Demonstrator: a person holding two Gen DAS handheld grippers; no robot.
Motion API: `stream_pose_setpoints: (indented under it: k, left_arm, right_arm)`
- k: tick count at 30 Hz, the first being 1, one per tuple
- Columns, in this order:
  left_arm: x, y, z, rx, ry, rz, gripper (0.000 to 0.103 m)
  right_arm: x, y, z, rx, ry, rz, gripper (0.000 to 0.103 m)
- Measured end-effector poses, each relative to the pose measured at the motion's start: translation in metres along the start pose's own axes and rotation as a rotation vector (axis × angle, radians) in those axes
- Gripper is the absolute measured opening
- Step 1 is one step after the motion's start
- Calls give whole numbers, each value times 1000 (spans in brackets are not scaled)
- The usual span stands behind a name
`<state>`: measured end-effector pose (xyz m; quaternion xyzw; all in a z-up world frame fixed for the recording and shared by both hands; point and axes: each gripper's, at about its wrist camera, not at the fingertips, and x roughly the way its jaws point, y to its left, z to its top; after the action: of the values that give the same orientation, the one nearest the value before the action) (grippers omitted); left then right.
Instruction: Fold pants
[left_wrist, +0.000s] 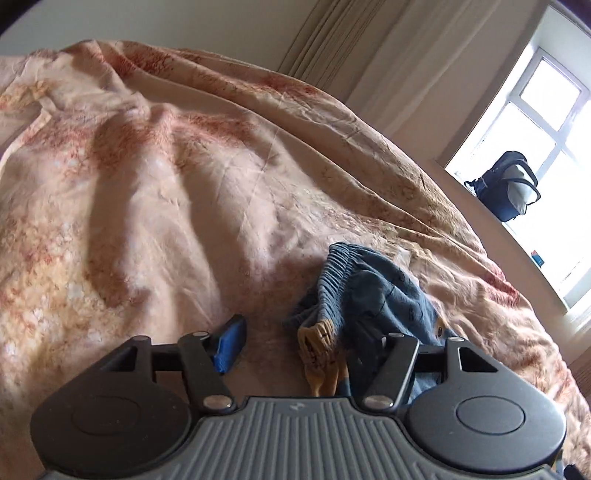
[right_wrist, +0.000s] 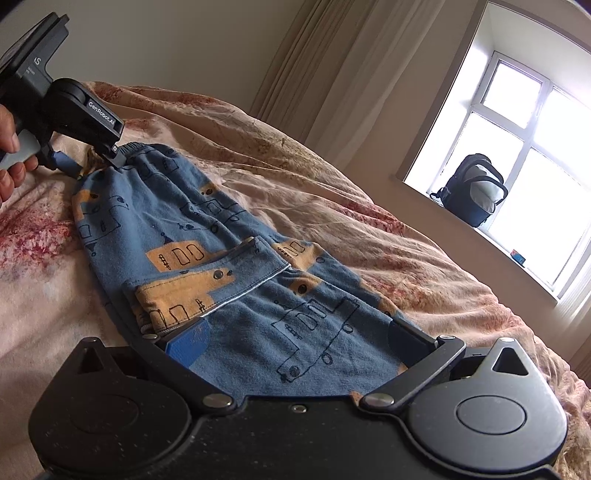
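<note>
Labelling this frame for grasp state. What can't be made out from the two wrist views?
- Left claw: its right fingertip, left wrist view, is buried in the pants waistband folds; contact unclear.
- Right claw: right wrist view, the cloth spans both fingers; pinch unreadable.
- Pants' near end: right wrist view, cut off by the claw body.
- Small item on windowsill: too tiny.

The pants (right_wrist: 229, 258) are small, blue cotton with orange vehicle prints. They lie stretched across the bed, a leg hem folded over the middle, the elastic waistband bunched at the far end.
</note>
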<state>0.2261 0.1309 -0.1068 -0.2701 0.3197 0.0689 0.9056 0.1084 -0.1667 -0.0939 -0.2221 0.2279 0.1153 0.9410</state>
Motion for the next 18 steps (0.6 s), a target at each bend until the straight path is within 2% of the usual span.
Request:
stream_pose_setpoints:
  k: [2,4,6,10,14,18]
  left_arm:
    - [0,7,3,-39,5,-30,66]
    - [-1,12,6,-74,11,-58,58]
    - [0,15,8,-95,29,-100,40]
    - [3,14,8,-95,48,-107,38]
    - [6,20,10,-147,66,-120,21]
    - [-3,7,11,-64,24,-105,17]
  right_arm:
    - [0,-1,0,7,4,-1,102]
    - [1,-2,0,14,6,2,102]
    - [1,-2,0,13,6,3,102]
    - [-1,-2,1,9,1,1,102]
    - [1,-3,2,26,14,4,102]
    - [3,-6,2,50,36,16,102]
